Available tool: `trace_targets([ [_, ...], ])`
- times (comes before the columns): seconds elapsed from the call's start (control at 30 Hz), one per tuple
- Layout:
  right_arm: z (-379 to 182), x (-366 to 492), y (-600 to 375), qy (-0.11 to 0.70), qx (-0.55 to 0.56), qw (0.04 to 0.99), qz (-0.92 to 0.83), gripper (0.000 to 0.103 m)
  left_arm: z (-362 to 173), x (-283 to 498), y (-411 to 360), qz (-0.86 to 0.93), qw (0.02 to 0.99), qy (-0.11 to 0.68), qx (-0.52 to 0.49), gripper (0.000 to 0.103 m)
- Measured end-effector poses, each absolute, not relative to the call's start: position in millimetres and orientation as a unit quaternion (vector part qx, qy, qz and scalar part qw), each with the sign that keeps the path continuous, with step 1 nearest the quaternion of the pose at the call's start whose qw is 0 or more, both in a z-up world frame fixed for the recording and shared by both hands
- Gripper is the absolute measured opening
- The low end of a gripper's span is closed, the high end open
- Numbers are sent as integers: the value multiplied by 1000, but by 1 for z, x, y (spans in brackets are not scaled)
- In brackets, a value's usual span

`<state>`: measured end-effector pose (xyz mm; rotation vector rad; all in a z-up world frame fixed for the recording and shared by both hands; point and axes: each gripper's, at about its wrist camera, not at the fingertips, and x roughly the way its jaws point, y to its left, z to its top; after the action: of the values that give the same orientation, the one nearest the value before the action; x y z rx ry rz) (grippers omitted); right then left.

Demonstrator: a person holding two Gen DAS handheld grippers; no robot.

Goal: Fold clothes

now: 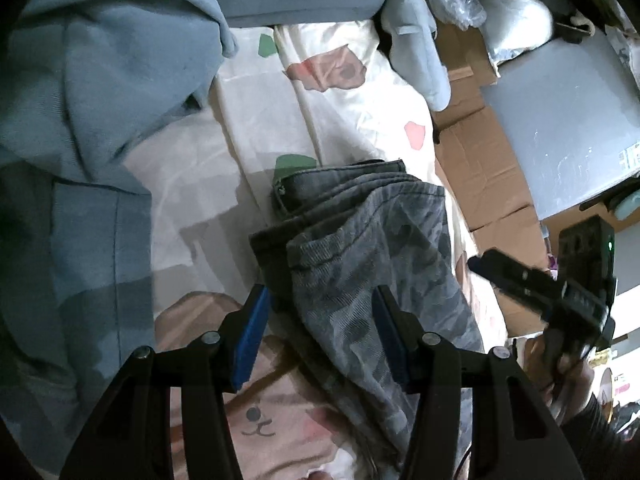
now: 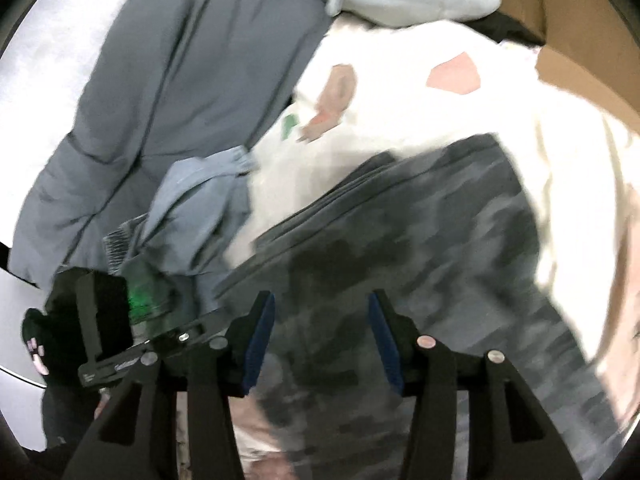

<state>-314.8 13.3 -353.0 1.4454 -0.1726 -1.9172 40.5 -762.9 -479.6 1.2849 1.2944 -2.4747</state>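
Note:
Grey camouflage trousers [image 1: 360, 232] lie folded on a white bedsheet [image 1: 248, 120] with coloured patches. The waistband end points away from me. My left gripper [image 1: 320, 312] is open just above the near end of the trousers, its blue pads [image 1: 252, 332] wide apart with the fabric lying loose between them. My right gripper [image 2: 322, 320] is also open and hovers over the same trousers [image 2: 420, 220]; this view is blurred. The left wrist view shows the right gripper [image 1: 520, 280] off the bed's right side, held by a hand [image 1: 572, 368].
A blue hooded garment [image 1: 100, 80] is heaped on the left of the bed. A dark grey padded cover [image 2: 180, 60] lies behind it. A grey plush toy [image 1: 420, 48] rests at the far edge. Flattened cardboard boxes [image 1: 480, 160] and a grey board [image 1: 560, 120] lie to the right.

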Motion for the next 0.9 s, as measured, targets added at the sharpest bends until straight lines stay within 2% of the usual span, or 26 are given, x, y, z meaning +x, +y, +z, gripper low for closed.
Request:
trace_targets([
  [0.27, -376, -375, 35, -24, 572, 331, -751, 48, -479, 33, -759, -816, 25, 412, 405, 51],
  [0.3, -379, -382, 37, -20, 573, 329, -750, 50, -480, 33, -760, -816, 25, 411, 404, 45],
  [0.33, -382, -389, 39, -16, 575, 327, -750, 53, -481, 33, -761, -816, 26, 411, 406, 27],
  [0.37, -386, -396, 41, -13, 577, 325, -749, 55, -482, 33, -762, -815, 29, 411, 408, 18],
  [0.4, -389, -404, 43, -9, 579, 323, -749, 55, -482, 34, -764, -815, 32, 412, 406, 17],
  [0.47, -395, -418, 47, -2, 582, 318, -748, 55, -483, 36, -768, -816, 37, 413, 402, 8],
  [0.9, -438, -460, 29, 3, 611, 355, -707, 55, -491, 36, -777, -812, 52, 408, 414, 7],
])
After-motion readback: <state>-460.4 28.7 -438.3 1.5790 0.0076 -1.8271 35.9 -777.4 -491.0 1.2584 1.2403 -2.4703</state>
